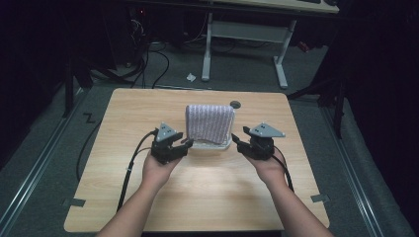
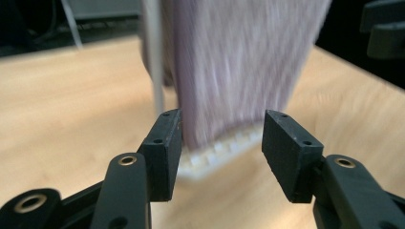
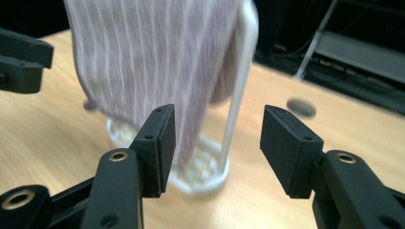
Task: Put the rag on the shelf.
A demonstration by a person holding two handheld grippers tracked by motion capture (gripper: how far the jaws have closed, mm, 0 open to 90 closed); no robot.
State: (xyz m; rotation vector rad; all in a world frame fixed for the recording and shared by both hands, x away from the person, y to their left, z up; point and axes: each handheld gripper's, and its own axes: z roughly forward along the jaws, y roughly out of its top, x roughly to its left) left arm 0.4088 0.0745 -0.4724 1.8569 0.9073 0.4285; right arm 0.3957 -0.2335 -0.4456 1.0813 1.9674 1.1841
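Left tool (image 1: pixel 187 143): held in the person's left hand (image 1: pixel 157 170) at the left side of the rack; the jaws are seen well apart in the left gripper view (image 2: pixel 222 138), with nothing gripped between them and no contact with the cloth visible.
Right tool (image 1: pixel 236 139): held in the right hand (image 1: pixel 269 168) at the right side of the rack; in the right gripper view (image 3: pixel 217 138) the jaws are spread wide and nothing is held.
Striped cloth (image 1: pixel 209 121): draped over the top of a white rack at the middle of the tabletop, hanging down on the near side, between the two tools.
White rack (image 1: pixel 217 145): standing upright on the tabletop (image 1: pixel 148 108); its slotted base is seen below the cloth's hem.
Left gripper view: the cloth (image 2: pixel 239 67) is shown blurred just beyond the jaws, with the rack's base (image 2: pixel 215 155) under it and one upright rod (image 2: pixel 154 57) at its left; the other tool is glimpsed at the upper right corner.
Right gripper view: the cloth (image 3: pixel 153 57) is shown with the rack's thin upright (image 3: pixel 239 81) and round-cornered base (image 3: pixel 203 171); a dark round hole (image 3: pixel 301 107) in the tabletop is seen beyond.
High view: a white-legged desk (image 1: pixel 247 34) and cables on the floor are shown behind the tabletop.
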